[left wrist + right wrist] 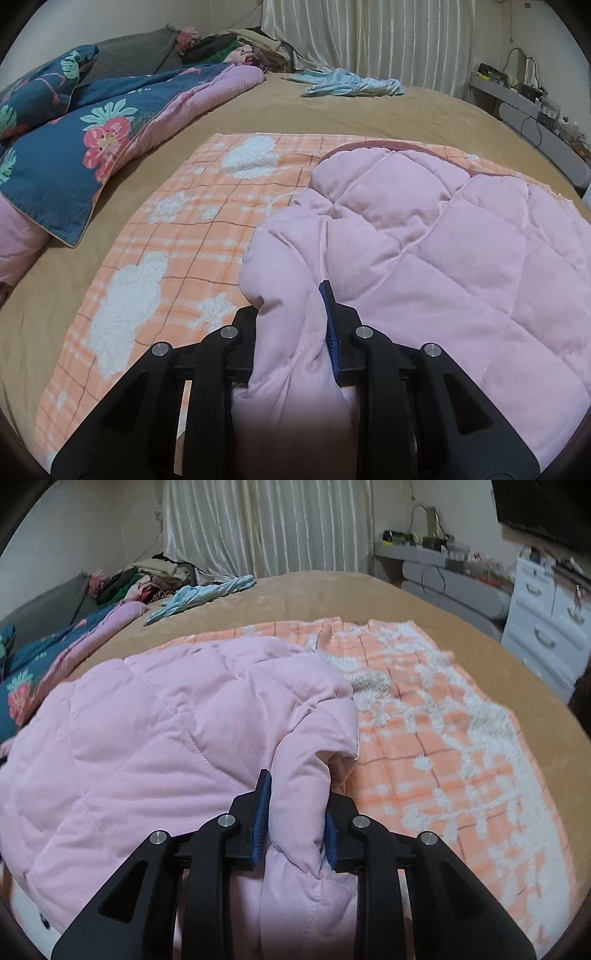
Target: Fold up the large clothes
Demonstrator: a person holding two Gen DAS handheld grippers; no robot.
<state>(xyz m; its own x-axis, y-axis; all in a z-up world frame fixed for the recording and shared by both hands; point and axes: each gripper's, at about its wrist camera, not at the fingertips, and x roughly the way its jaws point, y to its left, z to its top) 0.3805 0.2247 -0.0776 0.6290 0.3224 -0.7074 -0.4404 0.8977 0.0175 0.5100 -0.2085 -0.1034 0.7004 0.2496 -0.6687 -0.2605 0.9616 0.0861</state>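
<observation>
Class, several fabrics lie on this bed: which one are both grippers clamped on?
The pink quilted jacket: both the left hand-held gripper and the right hand-held gripper pinch it, unlike the orange checked blanket beneath.

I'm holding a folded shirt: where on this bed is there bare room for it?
Bare tan bedsheet lies between the orange checked blanket and the light blue garment. It is crowded where the pink quilted jacket lies and near the floral quilt.

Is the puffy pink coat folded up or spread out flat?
Partly folded. The pink coat is bunched, both its near edges pinched by the left gripper and right gripper.
</observation>
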